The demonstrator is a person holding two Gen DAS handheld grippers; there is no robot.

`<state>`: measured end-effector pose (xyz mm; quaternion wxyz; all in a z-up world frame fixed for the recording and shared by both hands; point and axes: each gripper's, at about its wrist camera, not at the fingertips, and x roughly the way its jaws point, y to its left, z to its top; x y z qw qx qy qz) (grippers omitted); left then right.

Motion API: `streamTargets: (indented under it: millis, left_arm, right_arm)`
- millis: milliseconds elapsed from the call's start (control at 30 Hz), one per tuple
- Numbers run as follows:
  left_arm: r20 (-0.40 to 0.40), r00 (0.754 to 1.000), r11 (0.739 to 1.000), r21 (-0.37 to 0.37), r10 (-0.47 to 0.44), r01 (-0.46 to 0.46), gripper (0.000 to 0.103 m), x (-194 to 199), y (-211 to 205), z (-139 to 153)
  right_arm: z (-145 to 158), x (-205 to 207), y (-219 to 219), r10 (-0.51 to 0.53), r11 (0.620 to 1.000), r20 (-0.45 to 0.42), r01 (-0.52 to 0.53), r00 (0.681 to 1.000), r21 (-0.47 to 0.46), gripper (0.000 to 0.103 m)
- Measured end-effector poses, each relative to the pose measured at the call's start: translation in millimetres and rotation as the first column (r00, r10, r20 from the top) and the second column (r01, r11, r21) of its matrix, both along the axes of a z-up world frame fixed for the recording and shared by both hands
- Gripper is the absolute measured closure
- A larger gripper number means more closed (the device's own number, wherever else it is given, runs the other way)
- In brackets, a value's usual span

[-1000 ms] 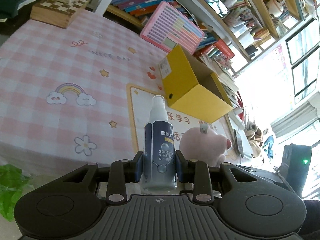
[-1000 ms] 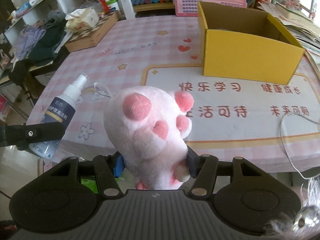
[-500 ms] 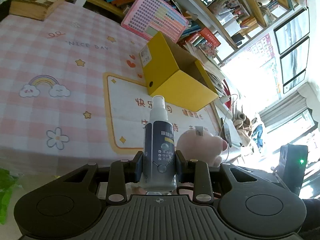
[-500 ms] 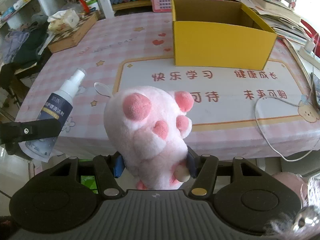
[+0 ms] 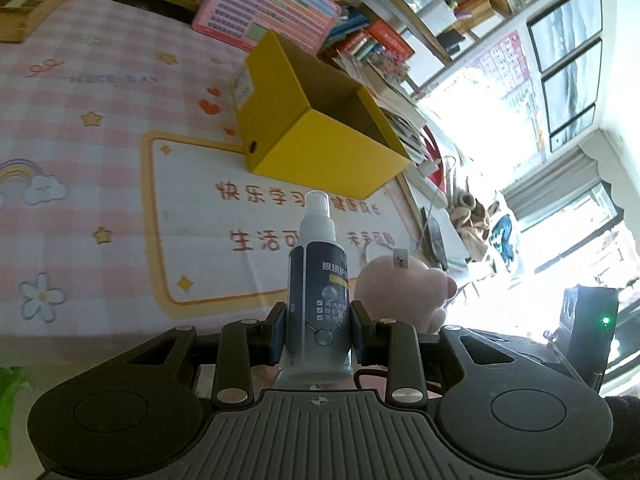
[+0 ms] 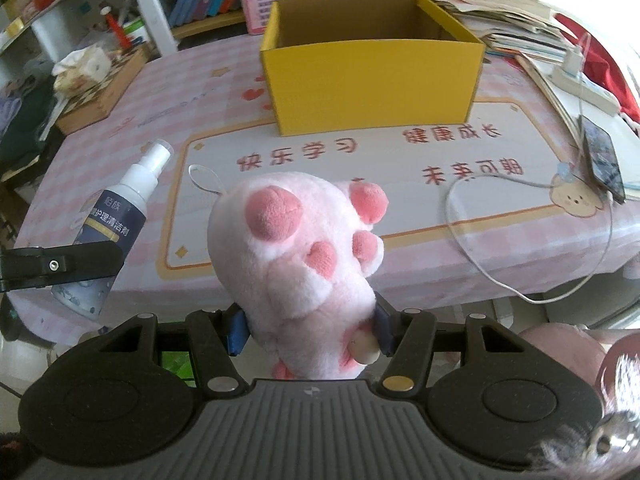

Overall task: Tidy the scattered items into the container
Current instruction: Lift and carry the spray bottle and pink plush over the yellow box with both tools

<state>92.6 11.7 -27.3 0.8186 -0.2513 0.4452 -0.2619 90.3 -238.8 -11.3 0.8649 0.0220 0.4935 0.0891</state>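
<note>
My left gripper is shut on a dark blue spray bottle with a white pump top, held upright at the table's near edge. The right gripper is shut on a pink plush paw with darker pink pads. In the right wrist view the spray bottle and the left gripper's finger show at the left. The plush paw shows to the right of the bottle in the left wrist view. An open yellow cardboard box stands on the table beyond both, its inside bare as far as I see.
A pink checked tablecloth with a white study mat covers the table. A white cable and a phone lie at the right edge. A chessboard box sits far left. Bookshelves rise behind.
Both grippers have moved toward the yellow box with their loads; the box now looks larger and nearer the centre in both views. Neither grip has changed.
</note>
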Motion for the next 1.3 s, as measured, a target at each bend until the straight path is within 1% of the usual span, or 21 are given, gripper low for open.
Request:
streamTargets:
  millis: [500,767,1033,1167,1300]
  left_arm:
    - [-0.017,0.995,0.995,0.005,-0.100,0.100,0.072,33.0,-55.9,-3.8]
    - [-0.031,0.990,0.990,0.009,-0.137,0.138,0.072,49.6,-84.6,-4.6]
    - [-0.019,0.990,0.990,0.021,-0.140,0.140,0.072,69.6,-109.1,1.5]
    - [0.000,0.993,0.993,0.019,-0.121,0.121,0.072,85.0,-117.6,8.5]
    - [0.035,0.995,0.995,0.032,-0.092,0.091,0.072,101.5,-124.5,19.5]
  right_arm:
    - [-3.5,13.2,-53.3,-0.095,0.995,-0.022,0.095,0.995,0.005,0.047]
    - [-6.4,26.1,-77.9,-0.117,0.993,-0.035,0.117,0.993,0.003,0.047]
    - [-3.8,50.8,-97.1,-0.097,0.995,-0.016,0.097,0.995,0.009,0.047]
    - [0.6,71.4,-103.8,-0.068,0.998,0.013,0.068,0.998,0.019,0.047]
    - [8.1,96.5,-109.1,-0.031,0.999,0.050,0.029,0.998,0.043,0.047]
